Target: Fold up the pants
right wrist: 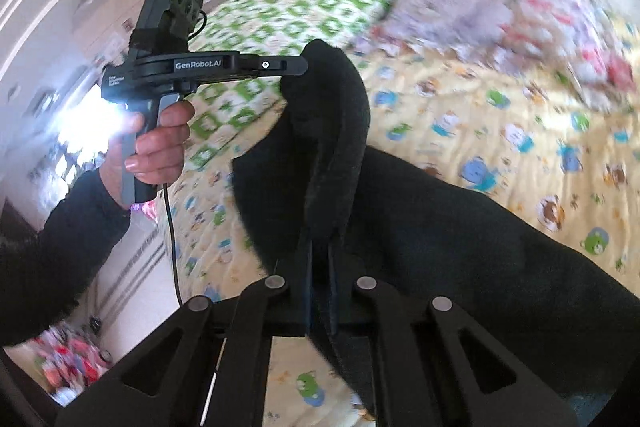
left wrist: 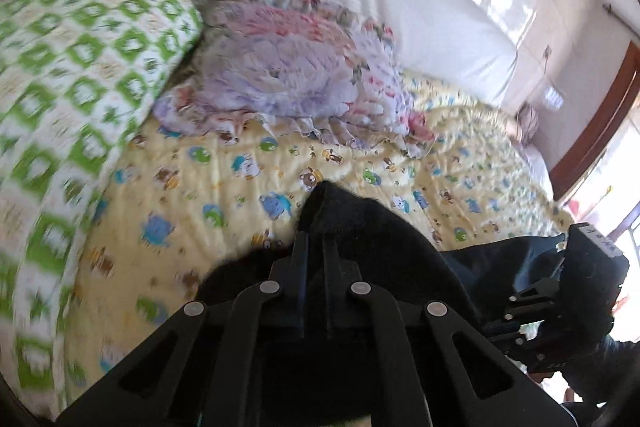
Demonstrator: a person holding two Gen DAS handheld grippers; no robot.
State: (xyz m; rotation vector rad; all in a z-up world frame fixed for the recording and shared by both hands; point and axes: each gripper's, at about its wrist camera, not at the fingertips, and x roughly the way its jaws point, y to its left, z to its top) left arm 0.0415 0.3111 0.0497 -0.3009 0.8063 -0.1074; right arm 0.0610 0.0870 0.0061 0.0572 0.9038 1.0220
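The black, soft fleece-like pants [right wrist: 420,227] hang lifted over the yellow quilted bedspread printed with small cartoon animals [left wrist: 248,187], held up by both tools. The left gripper [left wrist: 316,247] has its fingers pressed together on a raised peak of the dark cloth, and the right gripper [right wrist: 320,251] pinches another bunch of the same cloth, which arches between the two claws. Judging by this, the fold is at an early or middle stage: the pants are gathered and carried rather than laid flat, and no neat crease shows, so spreading, folding and smoothing appear left to do. The person's left hand [right wrist: 160,143] grips the tool's handle near the bed's left edge. Toward the head of the bed lie a green-and-white checked pillow [left wrist: 80,75] and a ruffled lilac and pink floral cushion [left wrist: 280,79], both close to where the cloth hangs. The middle of the bedspread and the stretch toward its right edge seem the freest room for laying the pants down.
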